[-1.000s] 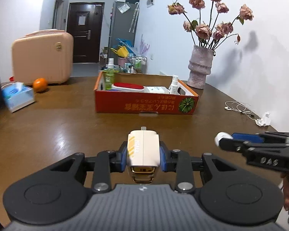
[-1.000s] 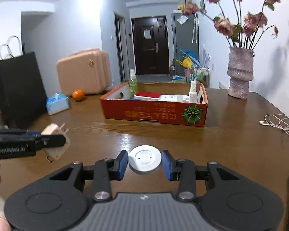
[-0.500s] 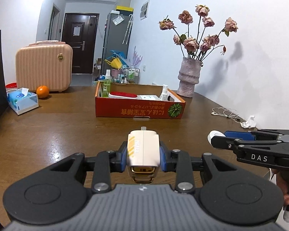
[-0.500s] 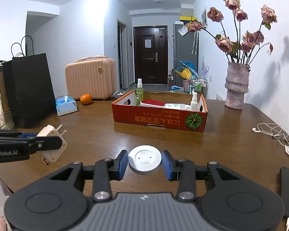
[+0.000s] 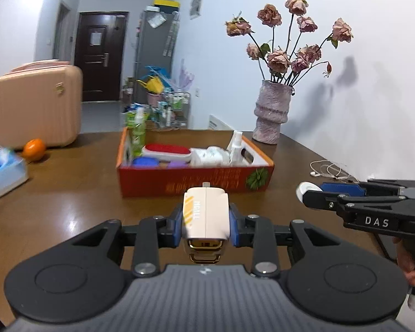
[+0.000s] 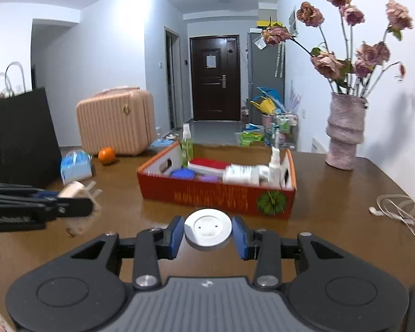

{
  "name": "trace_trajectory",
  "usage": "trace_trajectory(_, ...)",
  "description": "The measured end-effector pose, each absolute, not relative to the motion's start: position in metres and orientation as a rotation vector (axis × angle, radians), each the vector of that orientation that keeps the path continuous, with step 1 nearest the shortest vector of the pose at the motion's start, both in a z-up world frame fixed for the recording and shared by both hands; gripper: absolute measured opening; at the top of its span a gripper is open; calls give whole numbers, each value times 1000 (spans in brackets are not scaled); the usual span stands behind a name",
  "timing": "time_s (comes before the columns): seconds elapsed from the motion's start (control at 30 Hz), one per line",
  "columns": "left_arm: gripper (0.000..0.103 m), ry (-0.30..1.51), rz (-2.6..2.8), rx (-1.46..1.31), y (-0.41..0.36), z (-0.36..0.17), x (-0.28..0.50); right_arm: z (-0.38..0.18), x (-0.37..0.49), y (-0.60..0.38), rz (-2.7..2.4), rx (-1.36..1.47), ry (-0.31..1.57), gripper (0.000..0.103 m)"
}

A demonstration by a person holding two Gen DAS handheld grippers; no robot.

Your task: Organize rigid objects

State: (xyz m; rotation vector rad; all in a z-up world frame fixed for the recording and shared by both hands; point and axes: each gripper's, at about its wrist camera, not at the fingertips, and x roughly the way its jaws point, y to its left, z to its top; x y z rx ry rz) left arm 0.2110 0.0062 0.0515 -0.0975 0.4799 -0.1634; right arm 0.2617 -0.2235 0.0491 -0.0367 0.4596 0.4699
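Observation:
My left gripper is shut on a cream wall charger with gold trim, held above the brown table. My right gripper is shut on a white round disc. The red cardboard box lies ahead on the table and holds a green spray bottle, a red-topped case, a white tube and a white spray bottle. The box also shows in the right wrist view. The right gripper shows in the left wrist view, and the left gripper with the charger in the right wrist view.
A vase of dried roses stands at the back right. White earphone cables lie by the wall. A tissue pack, an orange and a pink suitcase are at the left. A black bag stands far left.
Both grippers have moved forward toward the red box and risen, so the box looks closer and its inside shows. Both still hold their objects.

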Motion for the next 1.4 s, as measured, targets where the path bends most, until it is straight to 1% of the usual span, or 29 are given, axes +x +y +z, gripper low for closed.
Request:
trace_trajectory(0.13, 31, 505, -222, -71, 6, 70, 288, 69, 336, -221, 520, -15, 488, 38)
trace_trajectory(0.27, 31, 587, -270, -71, 6, 73, 379, 70, 427, -215, 524, 7, 581, 38)
trace_trajectory(0.4, 31, 710, -292, -79, -2, 48, 466, 42, 504, -207, 478, 11, 716, 38)
trace_trajectory(0.5, 31, 795, -285, -104, -10, 19, 511, 14, 534, -202, 459, 12, 781, 38)
trace_trajectory(0.6, 31, 827, -283, -105, -15, -2, 534, -6, 544, -198, 457, 15, 808, 38)
trace_trajectory(0.73, 33, 858, -291, -119, -13, -20, 545, -22, 549, -194, 453, -8, 819, 39)
trace_trajectory(0.87, 34, 834, -305, -136, -2, -13, 540, -13, 548, -198, 458, 25, 800, 39)
trace_trajectory(1.03, 36, 754, -276, -82, 7, 29, 513, 27, 527, -208, 462, 26, 720, 39)
trace_trajectory(1.2, 41, 699, -236, -44, 13, 72, 471, 69, 488, -221, 468, 13, 654, 39)
trace_trajectory(1.4, 46, 642, -179, -19, 19, 107, 406, 108, 423, -240, 472, 12, 579, 43)
